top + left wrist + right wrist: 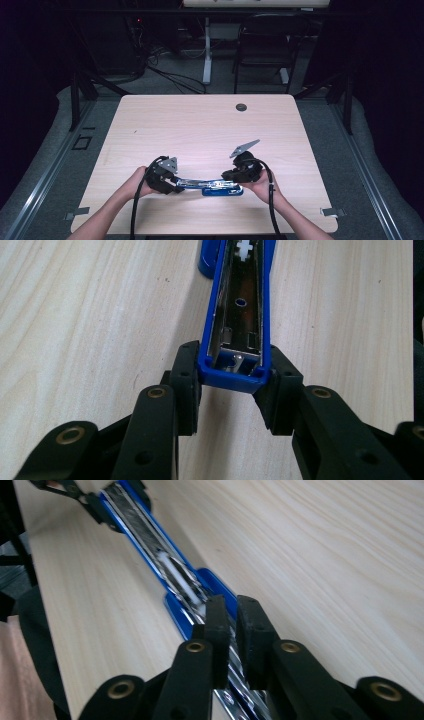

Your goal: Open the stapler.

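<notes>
Fingers pinch blue stapler; both grippers clamped.

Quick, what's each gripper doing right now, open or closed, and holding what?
Left gripper: closed on the top arm's end of the opened blue plastic stapler.
Right gripper: closed on the stapler's shiny metal staple rail.

Stapler far end cut off by top edge.

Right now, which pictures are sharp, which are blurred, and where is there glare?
High view: table evenly lit, dark surroundings, stapler small and soft. Left gripper view: stapler sharp, glare on its metal channel. Right gripper view: stapler blurred, bright streaks on the metal.
</notes>
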Demonstrator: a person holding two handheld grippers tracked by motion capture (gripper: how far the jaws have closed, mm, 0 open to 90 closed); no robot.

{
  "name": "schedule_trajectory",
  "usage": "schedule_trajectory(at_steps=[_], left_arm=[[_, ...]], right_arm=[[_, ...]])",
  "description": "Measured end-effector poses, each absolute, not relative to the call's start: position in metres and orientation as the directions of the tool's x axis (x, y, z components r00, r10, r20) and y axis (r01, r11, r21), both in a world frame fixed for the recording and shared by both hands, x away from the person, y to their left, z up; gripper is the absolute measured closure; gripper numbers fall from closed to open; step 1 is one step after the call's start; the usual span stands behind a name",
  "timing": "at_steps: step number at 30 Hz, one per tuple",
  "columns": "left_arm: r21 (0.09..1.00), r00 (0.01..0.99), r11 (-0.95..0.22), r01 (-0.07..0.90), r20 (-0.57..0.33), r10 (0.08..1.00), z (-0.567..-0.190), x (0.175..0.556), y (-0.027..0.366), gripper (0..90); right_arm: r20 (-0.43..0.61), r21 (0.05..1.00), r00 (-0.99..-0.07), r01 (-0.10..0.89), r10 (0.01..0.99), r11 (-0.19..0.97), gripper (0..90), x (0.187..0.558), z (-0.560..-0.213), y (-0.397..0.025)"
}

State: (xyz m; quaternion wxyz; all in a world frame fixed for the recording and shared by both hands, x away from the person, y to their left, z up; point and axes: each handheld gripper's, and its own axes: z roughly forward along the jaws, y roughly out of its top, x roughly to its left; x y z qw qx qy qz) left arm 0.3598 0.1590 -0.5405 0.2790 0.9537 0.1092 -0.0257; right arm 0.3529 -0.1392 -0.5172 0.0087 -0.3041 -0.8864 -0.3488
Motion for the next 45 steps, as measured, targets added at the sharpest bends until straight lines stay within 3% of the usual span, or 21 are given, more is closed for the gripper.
schedule_trajectory(at_steps=[15, 29, 36, 43, 45], left_arm=[[0.524, 0.976, -0.825, 0.214, -0.090, 0.196, -0.539, 0.359, 0.159, 65.2], [0.522, 0.976, -0.825, 0.218, -0.091, 0.200, -0.536, 0.359, 0.157, 62.4], [0.540, 0.974, -0.811, 0.224, -0.089, 0.209, -0.529, 0.360, 0.162, 54.6], [0.620, 0.976, -0.757, 0.208, -0.077, 0.206, -0.515, 0.357, 0.165, 57.6], [0.603, 0.978, -0.772, 0.199, -0.073, 0.195, -0.515, 0.355, 0.163, 59.6]], right_arm=[[0.230, 0.604, -0.858, 0.496, 0.459, 0.624, 88.1, 0.352, -0.535, -0.083], [0.238, 0.606, -0.856, 0.500, 0.459, 0.619, 90.0, 0.353, -0.539, -0.084], [0.245, 0.602, -0.853, 0.506, 0.461, 0.617, 90.0, 0.354, -0.540, -0.084], [0.242, 0.594, -0.853, 0.507, 0.463, 0.624, 90.0, 0.354, -0.541, -0.083], [0.243, 0.595, -0.852, 0.509, 0.464, 0.622, 90.0, 0.354, -0.542, -0.084]])
